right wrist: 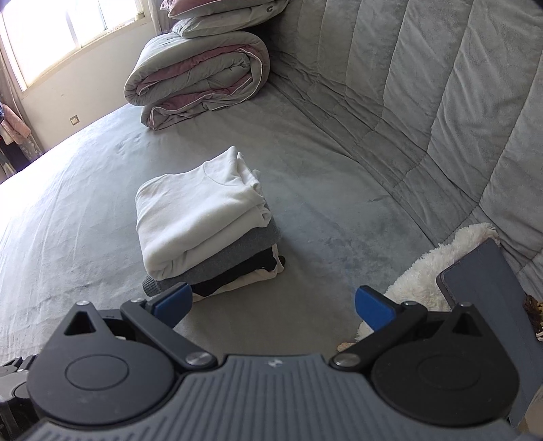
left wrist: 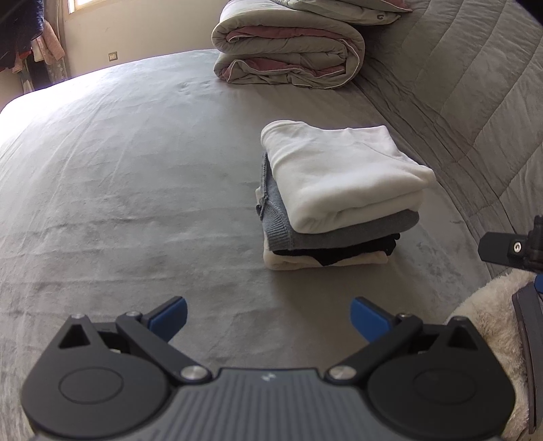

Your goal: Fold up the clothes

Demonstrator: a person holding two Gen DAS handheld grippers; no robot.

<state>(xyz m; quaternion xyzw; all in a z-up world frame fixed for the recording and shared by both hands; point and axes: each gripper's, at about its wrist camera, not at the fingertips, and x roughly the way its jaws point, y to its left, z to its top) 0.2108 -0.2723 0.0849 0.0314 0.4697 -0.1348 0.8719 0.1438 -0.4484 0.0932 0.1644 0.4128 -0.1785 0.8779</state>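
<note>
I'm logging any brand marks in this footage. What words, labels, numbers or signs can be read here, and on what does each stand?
No readable words or numbers.
Left gripper: small pale emblem on its body, no letters.
Right gripper: the same emblem, no letters.
Pillow atop the folded comforter: small ring-shaped mark, too small to read.
Stack of folded clothes: no label or print visible.
Wall outlet plate: no text visible.

Bright window lights a cream wall and grey quilted bed.

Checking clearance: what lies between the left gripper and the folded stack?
Only bare grey bedsheet separates the left gripper from the folded stack, per the left wrist view.
</note>
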